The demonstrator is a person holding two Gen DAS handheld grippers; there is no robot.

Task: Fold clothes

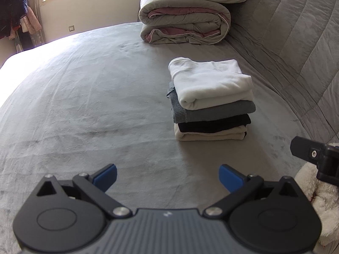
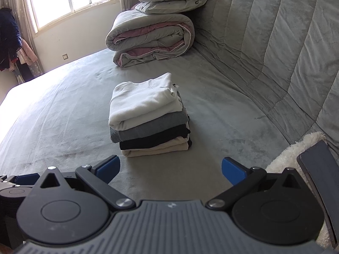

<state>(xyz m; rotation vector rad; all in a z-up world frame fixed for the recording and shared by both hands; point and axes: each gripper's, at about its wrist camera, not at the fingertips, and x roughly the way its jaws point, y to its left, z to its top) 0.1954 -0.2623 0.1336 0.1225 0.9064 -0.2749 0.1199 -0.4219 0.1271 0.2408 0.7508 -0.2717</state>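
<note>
- My left gripper [image 1: 167, 176], black with blue finger pads, hangs low over the grey plush bedspread [image 1: 84, 105] with its jaws spread wide and nothing between them; my right gripper [image 2: 170, 170] is just as wide and just as empty.
- Ahead stands the stack of four folded garments [image 2: 149, 116]: white fleece on top, then grey knit, black, cream at the bottom. It sits near the quilted grey headboard [image 2: 275, 53].
- The white top layer overhangs on the left; I judge a careless brush from a finger could slide it off or tip the pile.
- At far right lies a fluffy white garment [image 1: 317, 192], probably next to fold. Its pile could snag on my pads.
- A dark flat phone-like slab [image 2: 322, 182] rests on it; pulling the fabric might flip that off.
</note>
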